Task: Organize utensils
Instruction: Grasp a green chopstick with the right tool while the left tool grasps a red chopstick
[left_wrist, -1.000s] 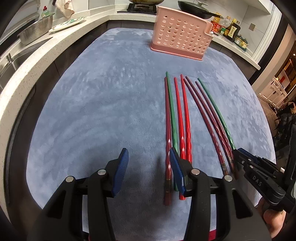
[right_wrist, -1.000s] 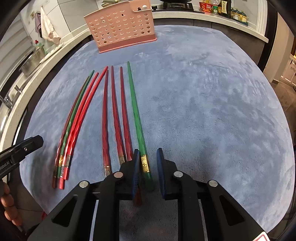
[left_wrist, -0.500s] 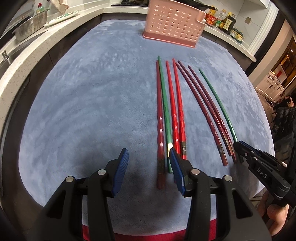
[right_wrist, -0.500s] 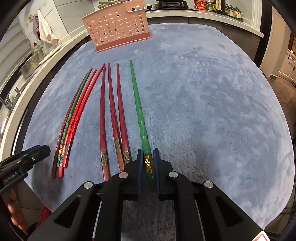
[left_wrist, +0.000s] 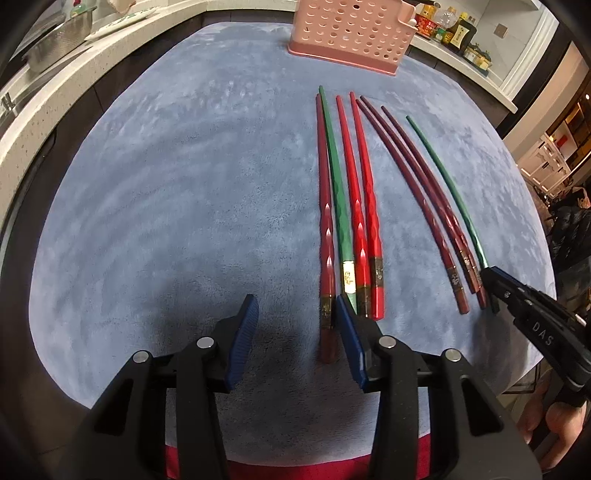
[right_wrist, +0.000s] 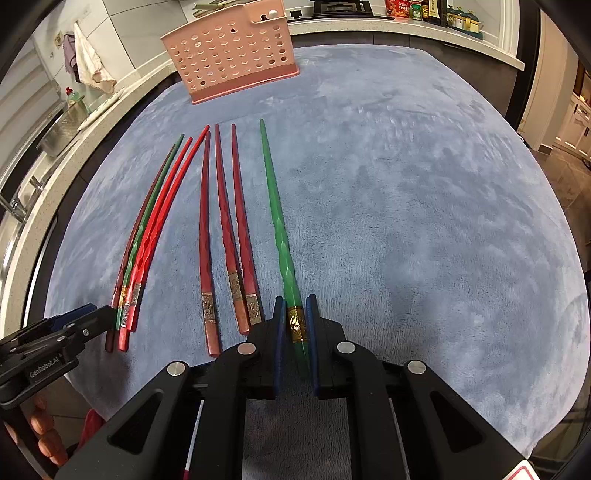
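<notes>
On the blue mat, the right gripper (right_wrist: 295, 325) pinches the near end of a green chopstick (right_wrist: 275, 206), rightmost in the row, while the left gripper (left_wrist: 295, 332) hovers released over a dark red chopstick (left_wrist: 325, 236).

A soft, matt blue-grey cloth (left_wrist: 166, 192) with a short nap covers the bench. The chopsticks (left_wrist: 354, 206) look like glossy lacquered plastic, faceted near the handles, with shiny gold-coloured bands (right_wrist: 296, 325). The pink holder (right_wrist: 232, 55) is matt perforated plastic. The right claw (right_wrist: 295, 332) has ribbed blue pads (right_wrist: 279, 332) on black plastic.
</notes>
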